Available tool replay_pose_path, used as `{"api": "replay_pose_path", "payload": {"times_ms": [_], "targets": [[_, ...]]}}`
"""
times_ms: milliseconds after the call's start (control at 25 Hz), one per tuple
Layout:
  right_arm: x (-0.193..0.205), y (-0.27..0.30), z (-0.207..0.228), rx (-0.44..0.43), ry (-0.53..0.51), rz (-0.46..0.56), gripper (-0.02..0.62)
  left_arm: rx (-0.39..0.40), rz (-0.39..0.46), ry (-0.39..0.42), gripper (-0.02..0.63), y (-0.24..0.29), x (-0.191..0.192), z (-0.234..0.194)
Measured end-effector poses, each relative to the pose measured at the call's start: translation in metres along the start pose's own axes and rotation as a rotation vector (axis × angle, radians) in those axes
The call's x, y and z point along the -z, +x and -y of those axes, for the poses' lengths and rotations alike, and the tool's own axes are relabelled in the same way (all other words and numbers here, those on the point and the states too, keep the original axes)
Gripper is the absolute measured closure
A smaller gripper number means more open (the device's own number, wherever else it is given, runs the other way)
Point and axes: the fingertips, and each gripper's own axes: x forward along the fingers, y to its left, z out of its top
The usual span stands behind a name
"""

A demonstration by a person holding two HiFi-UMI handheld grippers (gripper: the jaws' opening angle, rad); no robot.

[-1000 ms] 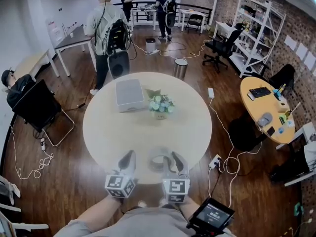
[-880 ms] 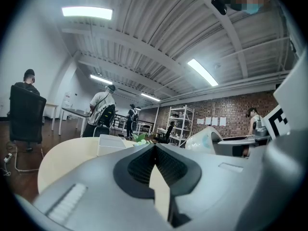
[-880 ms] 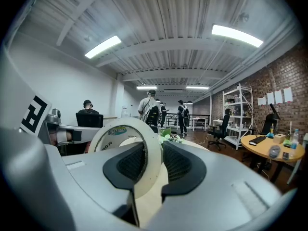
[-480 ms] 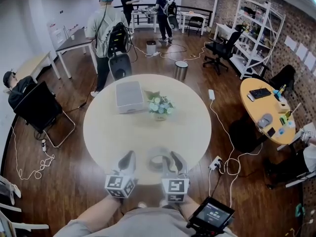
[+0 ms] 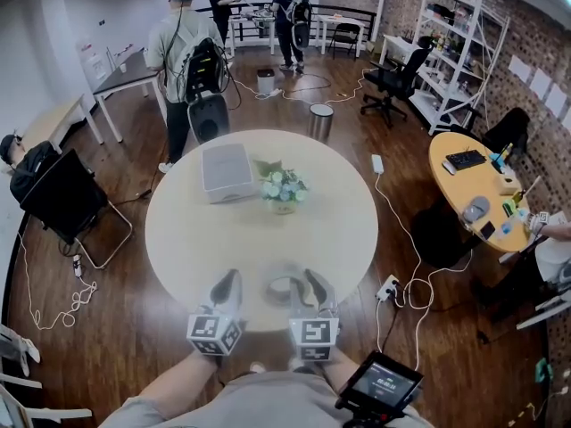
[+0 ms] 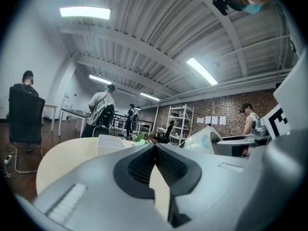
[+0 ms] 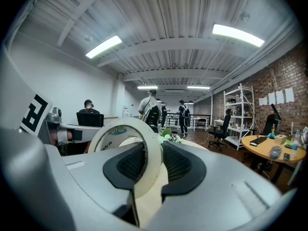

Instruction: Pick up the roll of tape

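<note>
**Round table** (image 5: 205,239): pale top, centre of room.

**Grey box** (image 5: 227,171): lidded, on the far left part of the table; contents hidden.

**Small pot** (image 5: 283,207): just right of the box, apart from it. It holds pale flowers and green leaves (image 5: 282,185).

**Bin** (image 5: 319,121): cylindrical, on the floor beyond the far edge of the table; inside not visible.

**Roll of tape** (image 5: 284,291): at the near edge of the table, between the two grippers. It stands on edge in the right gripper view, printed core facing left. Whether it touches the tabletop cannot be told.

**Right gripper** (image 5: 310,279): jaws pinching the wall of the roll of tape (image 7: 122,134), one pad inside the ring and one outside.

**Left gripper** (image 5: 232,279): just left of the roll, jaws pressed together at the tips, nothing between them.
</note>
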Motion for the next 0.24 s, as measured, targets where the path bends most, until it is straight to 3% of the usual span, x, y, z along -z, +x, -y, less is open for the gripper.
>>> {"api": "replay_pose_path", "payload": {"times_ms": [240], "targets": [[0.0021, 0.0057, 0.0031, 0.001, 0.004, -0.015, 0.476, 0.005, 0.009, 0.006, 0.604, 0.0086, 0.0021, -0.0006]]}}
